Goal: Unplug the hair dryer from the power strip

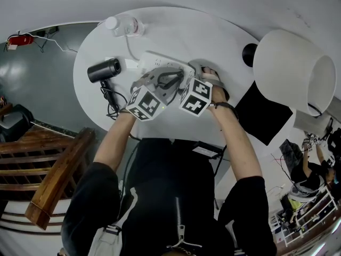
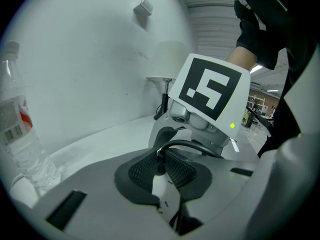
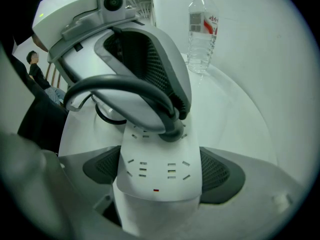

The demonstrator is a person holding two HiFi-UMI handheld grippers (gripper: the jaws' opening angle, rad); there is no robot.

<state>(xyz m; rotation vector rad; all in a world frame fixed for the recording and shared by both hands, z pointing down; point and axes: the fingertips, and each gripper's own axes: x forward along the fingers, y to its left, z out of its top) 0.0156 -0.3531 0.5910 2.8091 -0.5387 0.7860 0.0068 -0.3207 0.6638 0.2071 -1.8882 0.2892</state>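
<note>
A white power strip lies on the round white table. The black hair dryer lies to its left, its cord coiled beside it. My right gripper points steeply down and is shut on the near end of the power strip, a pad against each side. My left gripper is shut on the dark plug, which sits in a socket of the strip. In the right gripper view the plug stands on the strip under the left gripper's fingers, and the black cord arcs off it.
A clear water bottle lies at the table's far edge; it also shows as the bottle beyond the strip. A lamp with a big white shade stands at the right. A wooden bench is at the lower left.
</note>
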